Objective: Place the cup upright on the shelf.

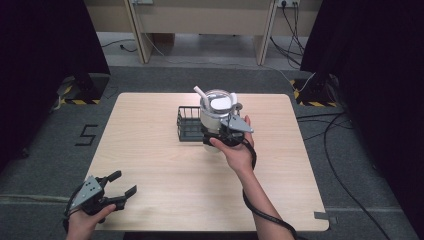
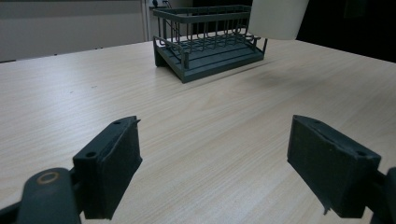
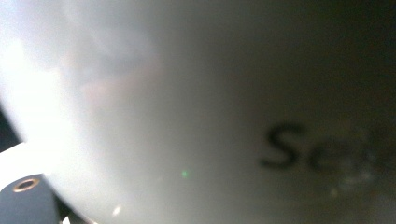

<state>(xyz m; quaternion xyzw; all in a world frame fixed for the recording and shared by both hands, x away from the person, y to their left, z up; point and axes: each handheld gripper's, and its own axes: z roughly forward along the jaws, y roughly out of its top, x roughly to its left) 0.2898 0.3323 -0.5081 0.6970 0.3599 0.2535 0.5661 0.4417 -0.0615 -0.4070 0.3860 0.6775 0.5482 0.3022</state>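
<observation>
A white jug (image 1: 216,114) with a clear lid, a white spout and dark lettering on its side (image 3: 299,154) is held just above the table, right beside a black wire basket (image 1: 188,125). My right gripper (image 1: 220,135) is shut on the jug's lower body from the near side. In the left gripper view the jug's white base (image 2: 276,18) hangs over the basket's right end (image 2: 210,44) and casts a shadow on the wood. At the table's near left corner my left gripper (image 1: 125,183) is open with nothing between its fingers (image 2: 116,163).
The light wooden table (image 1: 160,170) is bare apart from the basket and jug. Black curtains hang on both sides. Cables trail over the grey floor at the right (image 1: 345,150), and table legs stand beyond the far edge.
</observation>
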